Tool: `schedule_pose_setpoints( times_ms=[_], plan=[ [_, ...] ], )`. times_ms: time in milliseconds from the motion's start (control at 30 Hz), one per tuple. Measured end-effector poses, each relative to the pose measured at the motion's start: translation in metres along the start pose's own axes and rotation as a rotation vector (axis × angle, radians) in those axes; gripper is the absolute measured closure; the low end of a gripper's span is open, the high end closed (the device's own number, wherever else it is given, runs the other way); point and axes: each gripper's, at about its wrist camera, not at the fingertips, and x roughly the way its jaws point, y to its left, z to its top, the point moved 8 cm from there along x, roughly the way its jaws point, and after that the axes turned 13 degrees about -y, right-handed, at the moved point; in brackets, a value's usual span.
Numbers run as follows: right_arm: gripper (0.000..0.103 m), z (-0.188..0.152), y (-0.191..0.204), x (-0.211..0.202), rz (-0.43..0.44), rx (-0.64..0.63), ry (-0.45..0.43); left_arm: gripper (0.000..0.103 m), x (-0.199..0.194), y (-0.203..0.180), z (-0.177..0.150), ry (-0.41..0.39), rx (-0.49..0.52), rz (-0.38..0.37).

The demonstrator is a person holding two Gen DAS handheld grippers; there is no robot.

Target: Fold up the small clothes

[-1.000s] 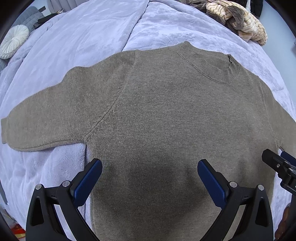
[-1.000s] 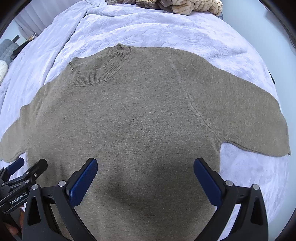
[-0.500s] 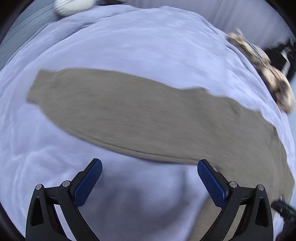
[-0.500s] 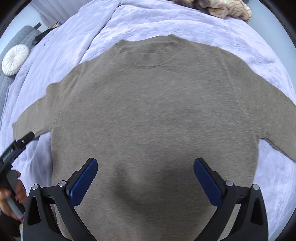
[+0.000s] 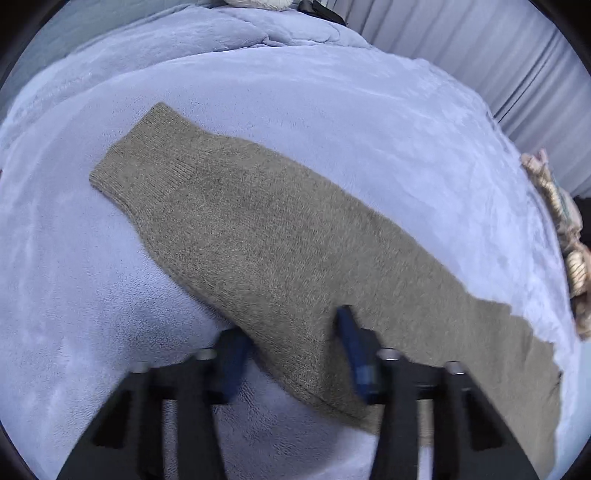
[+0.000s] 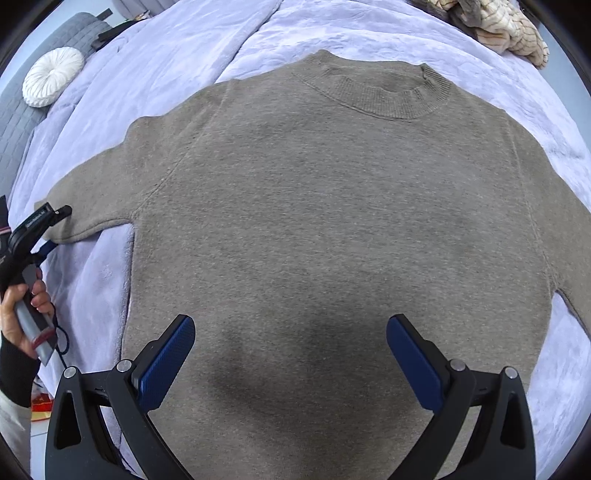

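An olive-brown knit sweater [image 6: 332, 221] lies flat, front up, on a lavender blanket [image 6: 258, 33], collar at the far side. My right gripper [image 6: 290, 354] is open and empty, hovering over the sweater's lower body. The left wrist view shows the sweater's left sleeve [image 5: 258, 236] stretched out, cuff at the far left. My left gripper [image 5: 291, 332] straddles the sleeve's near edge with its jaws partly closed and blurred by motion; the sleeve lies between the pads. It also shows in the right wrist view [image 6: 44, 218], at the sleeve end, held by a hand.
A pile of striped cream clothes [image 6: 506, 26] lies at the blanket's far right corner, also seen in the left wrist view [image 5: 569, 236]. A white round cushion [image 6: 53, 75] sits on a grey sofa [image 6: 22, 110] at the far left. Grey curtains [image 5: 498, 55] hang behind the bed.
My left gripper swung left from over the sweater's body to the left sleeve and its jaws have narrowed around the sleeve edge. My right gripper shifted slightly over the body and stays open.
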Motion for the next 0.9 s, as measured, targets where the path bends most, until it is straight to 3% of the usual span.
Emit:
schedule_pose_setpoints(
  times_ms=[67,200,367,500,600,700,833,867,900],
  plan=[
    [0.0,0.0,0.001,-0.001,0.013,0.001,-0.007,0.088,-0.003,-0.006,0.006,0.002,0.003,-0.056],
    [0.0,0.0,-0.002,-0.008,0.047,0.024,-0.042,0.093,-0.03,-0.047,0.019,-0.059,0.079,-0.193],
    [0.0,0.002,-0.015,-0.025,0.081,0.064,-0.105,0.093,-0.078,-0.159,0.02,-0.117,0.224,-0.449],
    [0.0,0.008,-0.032,-0.038,0.077,0.102,-0.172,0.093,-0.123,-0.252,-0.023,-0.124,0.405,-0.616],
    [0.0,0.01,-0.058,-0.047,0.05,0.165,-0.214,0.093,-0.137,-0.307,-0.077,-0.05,0.51,-0.69],
    [0.0,0.001,-0.09,-0.05,0.024,0.252,-0.207,0.093,-0.138,-0.34,-0.14,0.039,0.625,-0.706],
    [0.0,-0.018,-0.127,-0.048,-0.008,0.35,-0.178,0.091,-0.122,-0.349,-0.207,0.089,0.828,-0.601],
    [0.0,-0.022,-0.134,-0.048,-0.013,0.365,-0.171,0.087,-0.121,-0.343,-0.217,0.103,0.849,-0.583],
    [0.0,-0.027,-0.142,-0.047,-0.022,0.381,-0.162,0.069,-0.119,-0.339,-0.223,0.12,0.86,-0.569]
  ],
)
